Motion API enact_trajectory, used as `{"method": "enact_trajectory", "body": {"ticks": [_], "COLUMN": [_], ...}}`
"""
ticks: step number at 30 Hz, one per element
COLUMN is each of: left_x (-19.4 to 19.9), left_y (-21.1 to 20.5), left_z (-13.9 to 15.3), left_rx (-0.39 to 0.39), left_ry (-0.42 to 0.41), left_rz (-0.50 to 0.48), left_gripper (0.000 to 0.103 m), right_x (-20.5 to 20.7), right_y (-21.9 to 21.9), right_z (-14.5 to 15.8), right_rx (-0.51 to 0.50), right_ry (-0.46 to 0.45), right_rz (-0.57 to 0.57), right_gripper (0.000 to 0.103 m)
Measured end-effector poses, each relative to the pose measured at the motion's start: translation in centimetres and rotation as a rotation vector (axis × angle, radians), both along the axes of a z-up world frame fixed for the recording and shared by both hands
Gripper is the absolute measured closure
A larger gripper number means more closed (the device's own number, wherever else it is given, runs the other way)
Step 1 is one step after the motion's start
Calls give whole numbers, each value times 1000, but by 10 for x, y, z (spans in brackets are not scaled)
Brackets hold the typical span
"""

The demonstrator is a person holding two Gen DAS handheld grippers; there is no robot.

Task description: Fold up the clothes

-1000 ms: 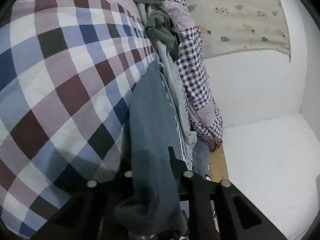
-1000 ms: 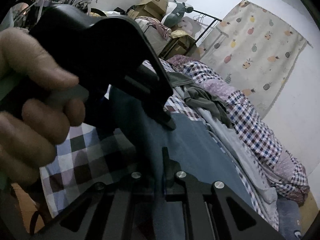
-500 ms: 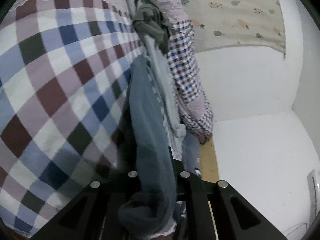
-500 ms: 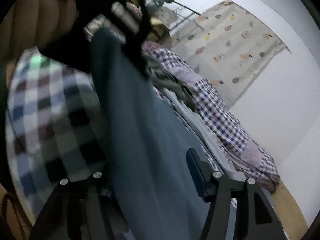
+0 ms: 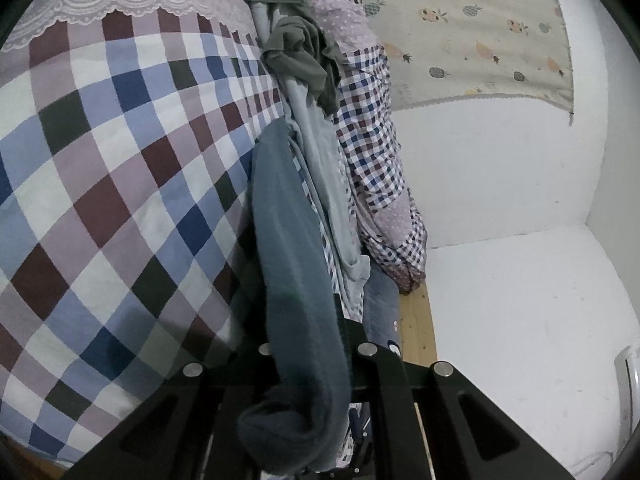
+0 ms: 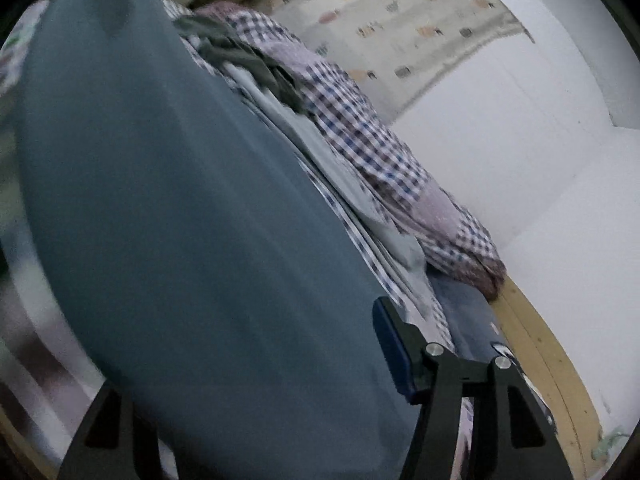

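Note:
A dark teal garment [image 5: 288, 240] hangs in a long fold over the checked bedsheet [image 5: 120, 200]. My left gripper [image 5: 308, 332] is shut on its near end, and the cloth bunches below the jaws. In the right wrist view the same teal garment [image 6: 160, 200] fills most of the frame, blurred. My right gripper [image 6: 248, 368] is open wide, with the cloth spread between its fingers. Its blue-padded right finger [image 6: 394, 356] stands clear of the cloth edge. The left finger is mostly hidden behind the cloth.
Along the wall side of the bed lie an olive garment [image 5: 300, 52], a pale grey-blue garment [image 5: 324, 168], a small-check quilt [image 5: 372, 140] and denim [image 5: 380, 308]. A wooden bed rail [image 5: 420, 328] meets the white wall [image 5: 500, 180]. A pineapple-print curtain [image 5: 460, 20] hangs behind.
My right gripper went from shut to wide open and swung so the teal cloth fills its view. The hand and left gripper left that view. The left gripper kept its hold.

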State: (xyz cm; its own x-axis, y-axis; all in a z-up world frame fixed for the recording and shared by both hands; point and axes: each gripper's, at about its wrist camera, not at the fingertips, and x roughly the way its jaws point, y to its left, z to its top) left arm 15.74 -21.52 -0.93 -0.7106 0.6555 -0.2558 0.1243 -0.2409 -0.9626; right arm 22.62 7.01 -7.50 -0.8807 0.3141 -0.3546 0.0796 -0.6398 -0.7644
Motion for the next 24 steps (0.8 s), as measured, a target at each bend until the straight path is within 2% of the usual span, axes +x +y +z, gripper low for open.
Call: {"method": "enact_trajectory", "body": {"ticks": [7,12,13,14,15,17,24], "left_x": [2,1,2,2,2,3,4], "left_y": [-3,-4,-4,-5,-5,-5,-3], "left_z": [0,0,-1,-1,-2,-3,-6], "left_rx": [-5,-24,-28,-32,-36,-46,-90], "left_ry": [-16,-25,-28,-32,-35,-42,-57], "left_rz": [4,8,9,9,10,10,10], "left_gripper": [96,96,96,96,96,96,96], "right_x": [14,25,24,24,25,29,25], "right_y": [66,93,96,97,99,98,105], "right_z": [1,1,0,-2,-5,-10,-3], "right_rx": [96,165,176,178,176,196,163], "right_ry": [-9,-41,-49,-65,-84,-118,-156], "right_rz": [-125,-141,-141,-138,-134,-112,-86], "right_gripper": [39,39,42,52,57,79,92]}}
